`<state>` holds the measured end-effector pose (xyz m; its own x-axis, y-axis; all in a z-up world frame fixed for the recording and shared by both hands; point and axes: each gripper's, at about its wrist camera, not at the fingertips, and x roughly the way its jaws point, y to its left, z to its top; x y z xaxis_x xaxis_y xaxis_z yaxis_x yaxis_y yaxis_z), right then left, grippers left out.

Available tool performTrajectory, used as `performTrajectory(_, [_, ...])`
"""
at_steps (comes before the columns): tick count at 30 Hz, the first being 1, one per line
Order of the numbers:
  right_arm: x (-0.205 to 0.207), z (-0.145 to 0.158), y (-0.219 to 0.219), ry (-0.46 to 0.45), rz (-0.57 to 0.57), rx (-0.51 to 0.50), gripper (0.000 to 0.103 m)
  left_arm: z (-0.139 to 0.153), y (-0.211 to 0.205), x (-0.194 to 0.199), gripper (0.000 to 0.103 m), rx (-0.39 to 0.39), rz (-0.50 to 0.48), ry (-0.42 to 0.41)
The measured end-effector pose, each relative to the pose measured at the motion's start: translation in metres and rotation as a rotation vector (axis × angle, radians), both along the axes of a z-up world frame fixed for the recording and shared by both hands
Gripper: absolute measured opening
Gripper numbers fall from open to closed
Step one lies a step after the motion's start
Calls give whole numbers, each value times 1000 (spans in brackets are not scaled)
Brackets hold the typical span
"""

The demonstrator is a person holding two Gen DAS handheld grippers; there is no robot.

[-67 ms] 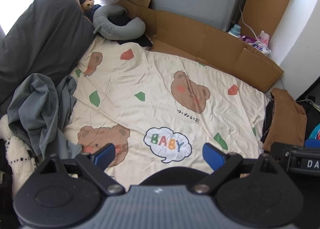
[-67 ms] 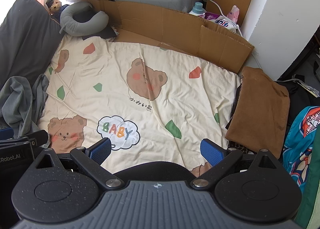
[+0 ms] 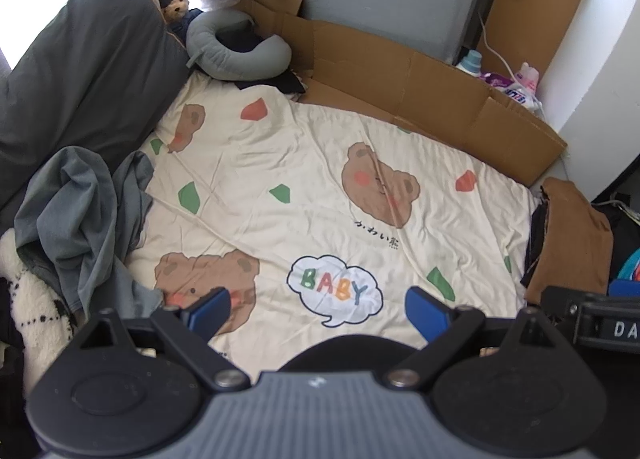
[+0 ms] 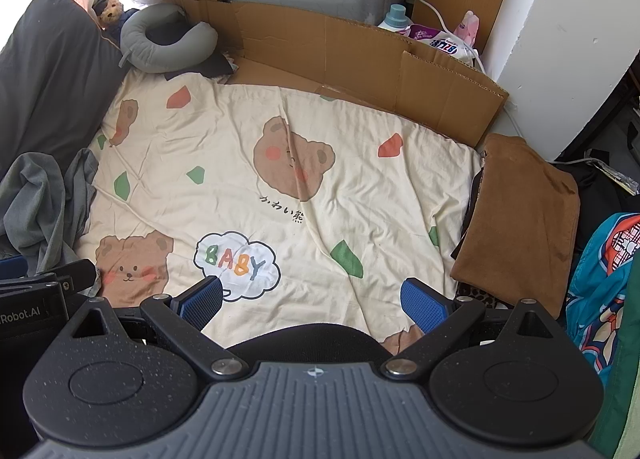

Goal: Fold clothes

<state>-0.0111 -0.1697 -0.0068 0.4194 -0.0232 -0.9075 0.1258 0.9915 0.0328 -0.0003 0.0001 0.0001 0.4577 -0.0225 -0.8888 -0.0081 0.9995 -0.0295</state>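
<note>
Left tool (image 3: 318, 311) agape, right tool (image 4: 314, 301) agape

"BABY" is printed in coloured letters in a white cloud (image 4: 237, 265) on the cream sheet (image 4: 360, 195). Small black Japanese writing (image 4: 281, 210) is seen under a bear. "Robot.AI" is read on the left gripper (image 4: 24, 313).

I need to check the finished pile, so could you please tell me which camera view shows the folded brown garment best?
The right wrist view: there the folded brown garment lies whole at the right edge of the bear-print sheet. The left wrist view shows it squeezed near the frame's edge, its near end hidden behind the right gripper.
</note>
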Motion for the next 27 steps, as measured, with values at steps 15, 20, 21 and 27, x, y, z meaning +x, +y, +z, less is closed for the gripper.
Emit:
performTrajectory(15, [1, 0, 1, 3, -6, 2, 99, 1, -1, 1, 95, 8, 3, 1])
performTrajectory(20, [0, 0, 2, 1, -1, 4, 99, 2, -2, 1, 95, 13, 1, -1])
performTrajectory(21, [-1, 0, 1, 1, 0, 4, 99, 2, -2, 1, 95, 12, 1, 1])
performTrajectory(27, [0, -1, 2, 5, 2, 3, 99, 1, -4, 1, 95, 18, -1, 2])
